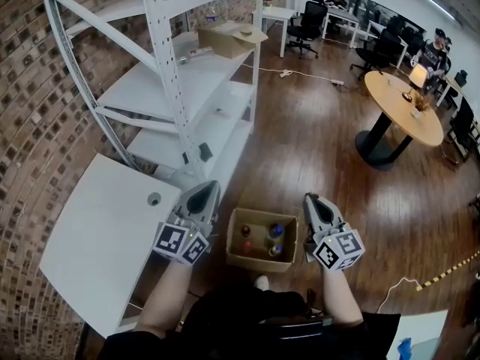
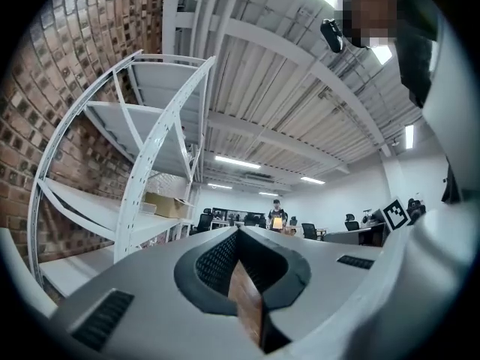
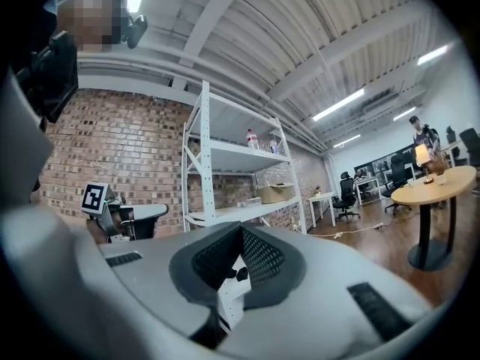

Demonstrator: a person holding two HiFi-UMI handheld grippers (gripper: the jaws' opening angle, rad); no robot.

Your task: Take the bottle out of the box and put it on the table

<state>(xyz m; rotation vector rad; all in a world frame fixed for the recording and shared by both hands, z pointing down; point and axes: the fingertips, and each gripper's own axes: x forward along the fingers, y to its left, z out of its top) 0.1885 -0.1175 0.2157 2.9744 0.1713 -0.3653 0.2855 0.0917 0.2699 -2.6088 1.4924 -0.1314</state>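
Left gripper (image 1: 209,190): grey two-jaw tool with a black-and-white marker cube, lower centre-left of the head view. Its jaws are pressed together at the tips with nothing between them.
Right gripper (image 1: 311,199): same build, lower centre-right. Its jaws are closed tight and empty.
Box: an open brown cardboard box (image 1: 261,264) sits on the wooden floor between the two grippers, just beside both.
Bottles: small upright bottles with red and blue caps (image 1: 276,231) stand inside the box. They are too small to tell the material.
Table: the white rectangular table top (image 1: 90,253) fills the lower left, just beside the left gripper.
Handling: a bottle is probably light, stiff and smooth-sided, so it may slip. Its neighbours crowd it.
Hold: best taken from above, on the neck just below the cap, with the jaws opened first.
Progress: no bottle has been lifted out yet.
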